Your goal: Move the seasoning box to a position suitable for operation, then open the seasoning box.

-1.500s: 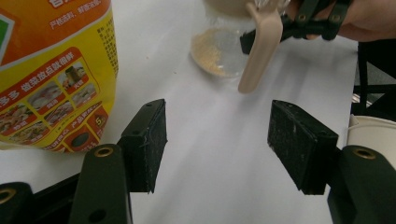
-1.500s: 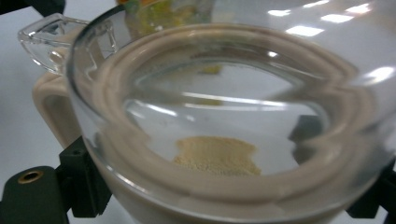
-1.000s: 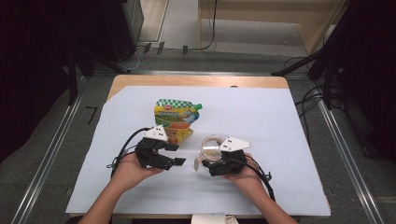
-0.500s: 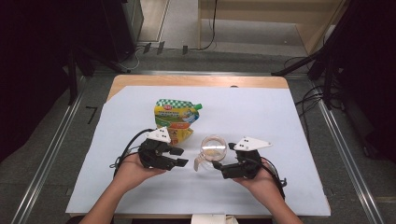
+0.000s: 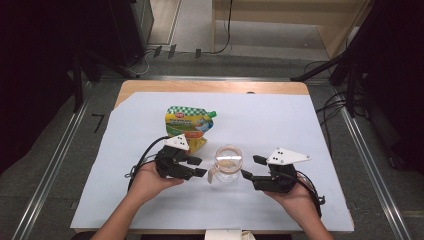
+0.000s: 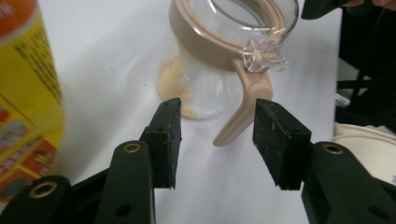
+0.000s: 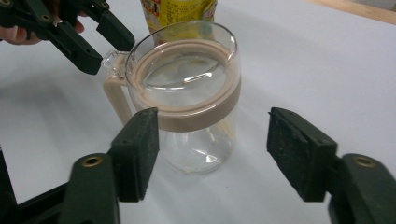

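Observation:
A clear glass jug with a beige band and a beige handle stands upright on the white sheet, a little pale powder at its bottom. Behind it to the left lies a yellow-green pouch. My left gripper is open just left of the jug; in the left gripper view its jaws stand either side of the jug's handle without touching it. My right gripper is open just right of the jug. In the right gripper view the jug is a short way beyond the open gripper.
A white sheet covers most of the wooden table. A white object sits at the front edge. Cables trail from both grippers. Rails and dark stands surround the table on the floor.
My right gripper has drawn back to the right, away from the jug, and now stands apart from it. The left gripper has barely moved.

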